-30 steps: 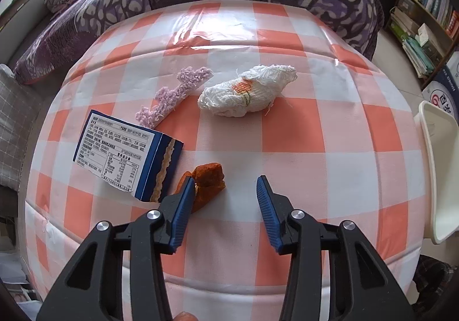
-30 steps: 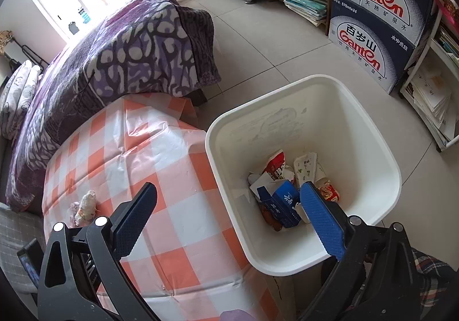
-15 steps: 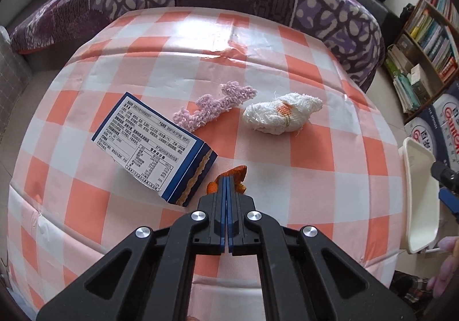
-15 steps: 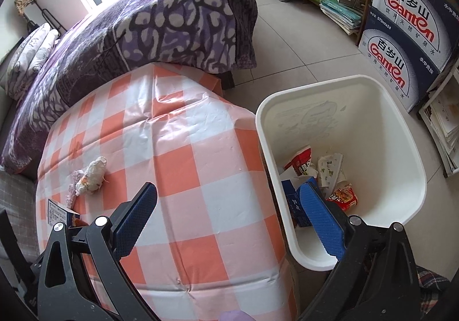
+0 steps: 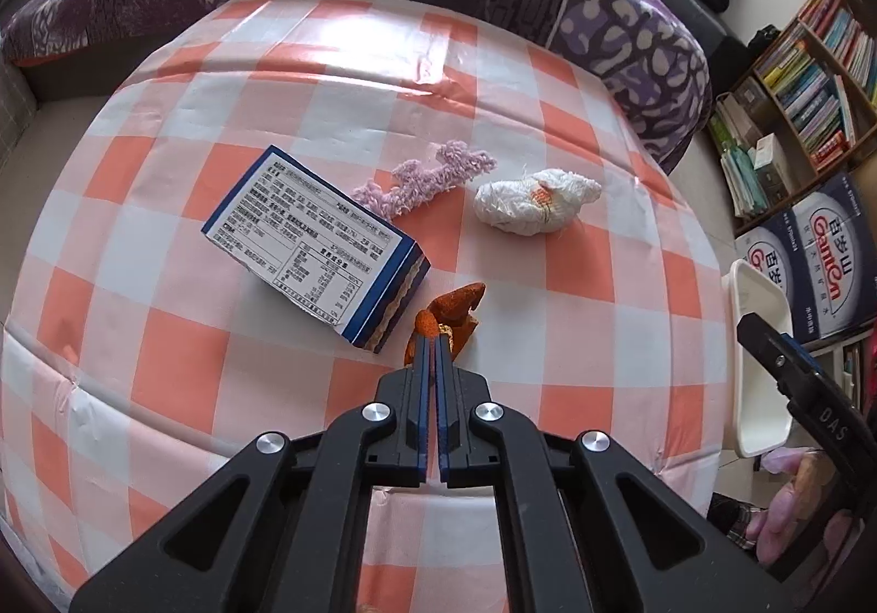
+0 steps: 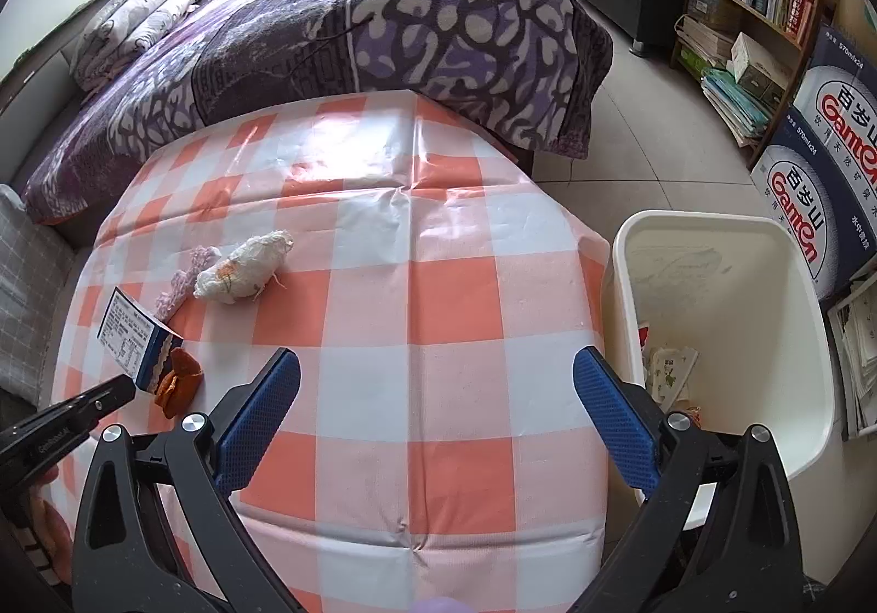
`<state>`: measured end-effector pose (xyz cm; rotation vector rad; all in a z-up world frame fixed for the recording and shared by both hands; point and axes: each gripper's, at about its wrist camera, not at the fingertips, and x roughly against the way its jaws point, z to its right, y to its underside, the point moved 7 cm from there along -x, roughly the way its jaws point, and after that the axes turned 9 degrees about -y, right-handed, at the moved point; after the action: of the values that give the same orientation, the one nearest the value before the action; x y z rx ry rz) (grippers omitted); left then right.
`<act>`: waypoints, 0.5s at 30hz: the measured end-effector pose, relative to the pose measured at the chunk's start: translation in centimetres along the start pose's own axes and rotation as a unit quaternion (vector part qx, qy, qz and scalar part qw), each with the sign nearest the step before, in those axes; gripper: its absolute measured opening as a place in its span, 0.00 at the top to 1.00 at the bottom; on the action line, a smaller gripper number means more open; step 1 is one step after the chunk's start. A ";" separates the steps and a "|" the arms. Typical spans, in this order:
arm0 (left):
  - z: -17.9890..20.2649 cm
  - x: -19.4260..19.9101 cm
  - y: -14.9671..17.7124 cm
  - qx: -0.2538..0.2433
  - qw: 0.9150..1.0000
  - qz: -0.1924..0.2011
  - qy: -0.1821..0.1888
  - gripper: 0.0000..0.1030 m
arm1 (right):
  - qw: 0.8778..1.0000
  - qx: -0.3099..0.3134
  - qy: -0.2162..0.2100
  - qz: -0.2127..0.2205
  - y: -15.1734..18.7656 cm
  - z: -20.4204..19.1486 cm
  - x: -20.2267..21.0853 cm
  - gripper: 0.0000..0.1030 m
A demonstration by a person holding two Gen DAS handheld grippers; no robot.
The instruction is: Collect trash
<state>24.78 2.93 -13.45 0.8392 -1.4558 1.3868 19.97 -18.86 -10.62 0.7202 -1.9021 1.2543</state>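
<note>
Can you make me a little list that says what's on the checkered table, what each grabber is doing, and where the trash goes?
left gripper: shut on the orange peel
right gripper: open, holding nothing, above the table
on the tablecloth: blue box, purple fuzzy scrap, white cloth wad
box and peel: right beside each other
trash bin: white, off the table's right edge, some wrappers already inside
behind the table: bed with a purple blanket

Black left tongs, right tongs, blue pads, silver screws
</note>
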 end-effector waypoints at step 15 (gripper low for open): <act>1.9 -4.3 0.2 -0.064 0.990 0.005 -0.122 0.53 | 1.000 -0.021 0.001 -0.007 -0.1 1.3 -0.3 0.07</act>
<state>25.75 0.63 -17.36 0.9448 -1.7179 1.2164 19.83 -20.05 -11.11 0.7095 -1.9130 1.2031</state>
